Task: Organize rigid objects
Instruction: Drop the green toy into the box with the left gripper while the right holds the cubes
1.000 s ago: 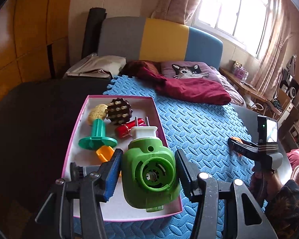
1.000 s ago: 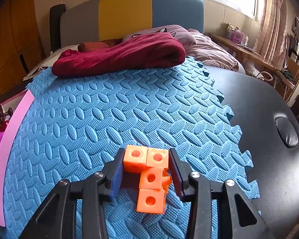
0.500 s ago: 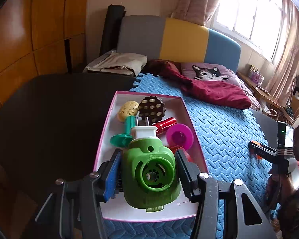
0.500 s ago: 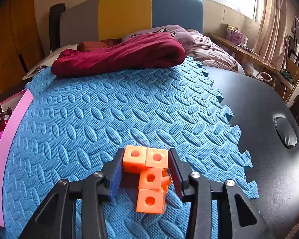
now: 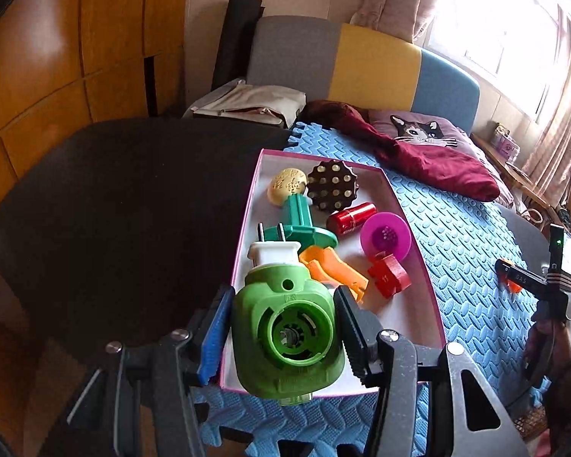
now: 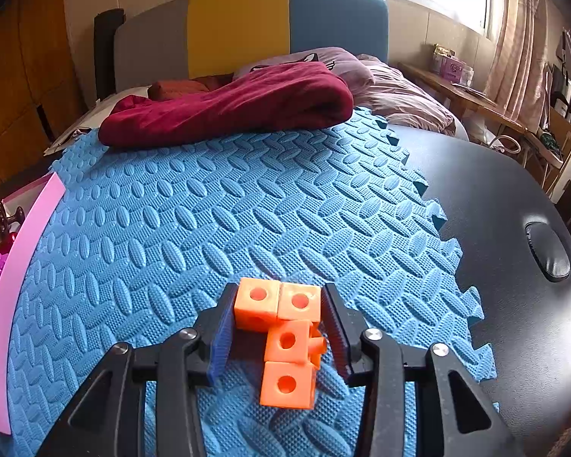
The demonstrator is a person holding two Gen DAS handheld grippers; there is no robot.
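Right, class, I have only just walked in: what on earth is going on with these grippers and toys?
A person is sorting small hard objects with a handheld gripper in each hand. The left gripper is shut on a green plug-in device, held over the near end of a pink-rimmed box that already contains a purple disc, a red cylinder and other bits. The right gripper is shut on an orange piece made of linked cubes, just above the blue foam mat.
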